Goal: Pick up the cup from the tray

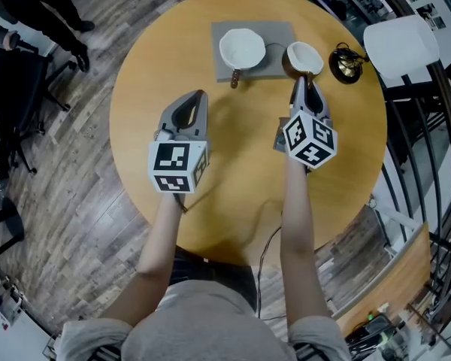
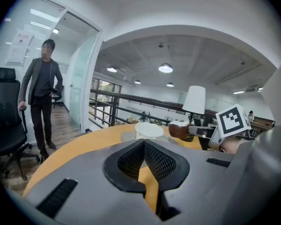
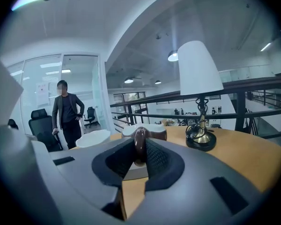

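Two cups, brown outside and white inside, are at the table's far side. One cup [image 1: 243, 49] stands on the grey tray [image 1: 274, 32], its handle pointing toward me. The other cup [image 1: 304, 57] [image 3: 145, 131] hangs just past the tray's right edge, with my right gripper [image 1: 304, 83] [image 3: 140, 146] shut on its brown handle. From the left gripper view that held cup [image 2: 180, 130] shows beside the right gripper's marker cube [image 2: 233, 120]. My left gripper [image 1: 200, 96] [image 2: 143, 143] rests lower over bare table, left of the tray, shut with nothing in it.
A table lamp with a white shade [image 1: 401, 45] and a dark base [image 1: 346, 62] stands right of the held cup. The round wooden table [image 1: 233, 201] ends near a railing [image 1: 436, 126] on the right. A person [image 2: 42, 93] stands by an office chair [image 2: 4, 121] at left.
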A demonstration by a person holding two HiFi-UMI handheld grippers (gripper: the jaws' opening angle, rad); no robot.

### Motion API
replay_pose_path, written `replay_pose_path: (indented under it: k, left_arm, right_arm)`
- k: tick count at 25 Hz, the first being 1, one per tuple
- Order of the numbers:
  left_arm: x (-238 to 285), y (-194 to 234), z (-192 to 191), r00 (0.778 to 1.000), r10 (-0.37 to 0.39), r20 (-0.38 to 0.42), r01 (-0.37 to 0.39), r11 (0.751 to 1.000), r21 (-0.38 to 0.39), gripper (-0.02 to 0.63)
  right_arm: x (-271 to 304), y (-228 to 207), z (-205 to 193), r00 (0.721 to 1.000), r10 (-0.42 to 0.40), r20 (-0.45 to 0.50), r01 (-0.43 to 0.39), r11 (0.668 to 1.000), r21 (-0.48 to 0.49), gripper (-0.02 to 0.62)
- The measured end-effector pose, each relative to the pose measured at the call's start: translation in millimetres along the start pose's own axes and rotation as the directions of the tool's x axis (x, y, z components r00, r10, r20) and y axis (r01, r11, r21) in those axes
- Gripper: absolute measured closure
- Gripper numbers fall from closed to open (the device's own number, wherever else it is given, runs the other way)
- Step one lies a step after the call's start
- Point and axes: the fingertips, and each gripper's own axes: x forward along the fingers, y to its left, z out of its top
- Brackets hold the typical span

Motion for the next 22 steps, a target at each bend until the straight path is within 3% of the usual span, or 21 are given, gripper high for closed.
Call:
replay_pose_path:
  k: [7, 22]
  left_arm:
    - [-7.0, -16.2, 3.6, 0.999, -0.030, 0.013, 0.029, 0.999, 0.025, 0.600]
    - [-14.1, -41.6, 6.2, 0.998, -0.066, 0.020, 0.065, 0.997, 0.034, 0.600]
  right_arm:
    - [-45.1, -26.3, -1.0, 0.999, -0.048, 0.005, 0.048, 0.999, 0.017, 0.548]
    - [-68.7, -59.8, -72.8, 0.987, -0.101, -0.122, 0.110, 0.991, 0.069, 0.548]
